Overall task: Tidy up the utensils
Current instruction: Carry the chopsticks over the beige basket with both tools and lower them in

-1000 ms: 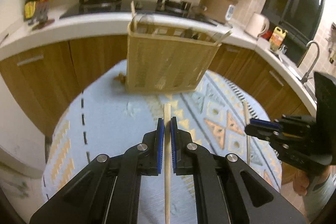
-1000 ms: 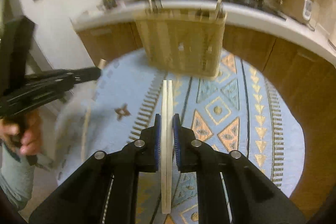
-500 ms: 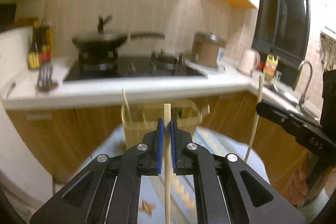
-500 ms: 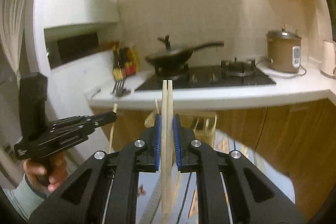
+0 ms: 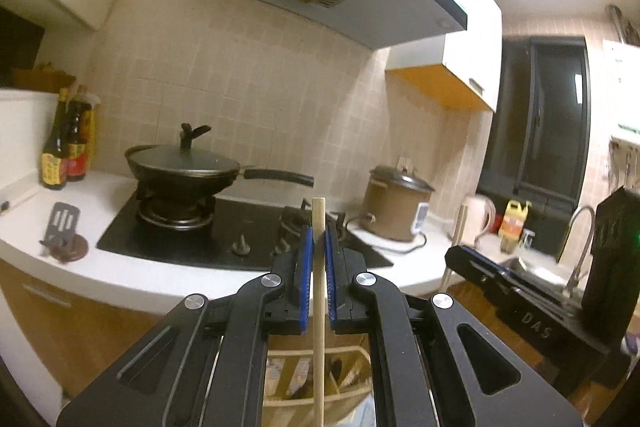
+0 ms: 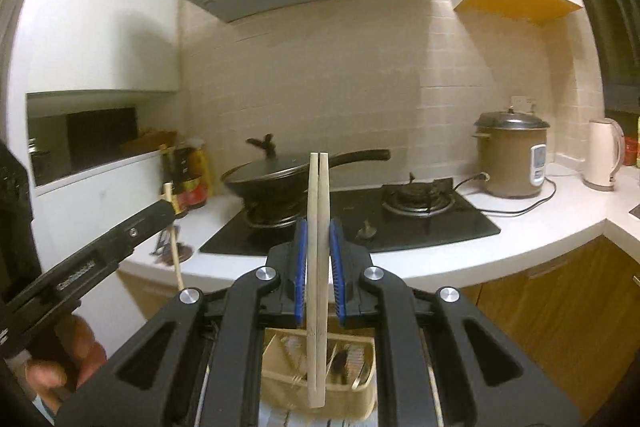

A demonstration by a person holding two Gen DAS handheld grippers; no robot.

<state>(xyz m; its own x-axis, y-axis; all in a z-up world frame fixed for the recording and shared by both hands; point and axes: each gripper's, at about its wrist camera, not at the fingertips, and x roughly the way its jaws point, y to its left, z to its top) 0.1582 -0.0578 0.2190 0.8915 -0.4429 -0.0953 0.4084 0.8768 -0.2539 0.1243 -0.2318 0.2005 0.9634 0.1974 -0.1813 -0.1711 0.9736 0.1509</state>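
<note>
Your left gripper (image 5: 319,239) sits at the centre of the left wrist view, its blue fingers (image 5: 305,267) pressed onto a single wooden chopstick (image 5: 319,307) that stands upright between them, its top poking above the fingertips and its lower end running off the bottom edge of the frame. Your right gripper (image 6: 319,231) holds a pair of chopsticks (image 6: 318,227) the same way: the two sticks lie side by side, clamped between narrow fingers (image 6: 300,259), upright in the middle of the right wrist view, with their lower ends hanging in front of the basket (image 6: 360,403).

That woven basket shows at the bottom centre of both views, seen through the gap in each gripper's frame; dividers and a few dark utensils are visible inside it, though which utensils they are is hard to tell.

Behind the grippers runs the white bench (image 5: 120,275) with a black hob. A lidded wok (image 5: 184,171) sits on the left burner, sauce bottles (image 5: 64,151) stand at the far left, and a brown rice cooker (image 6: 510,159) and a pale kettle (image 6: 602,155) stand at the right.

In the right wrist view, your hand (image 6: 60,367) at the lower left grips the left gripper's handle.
</note>
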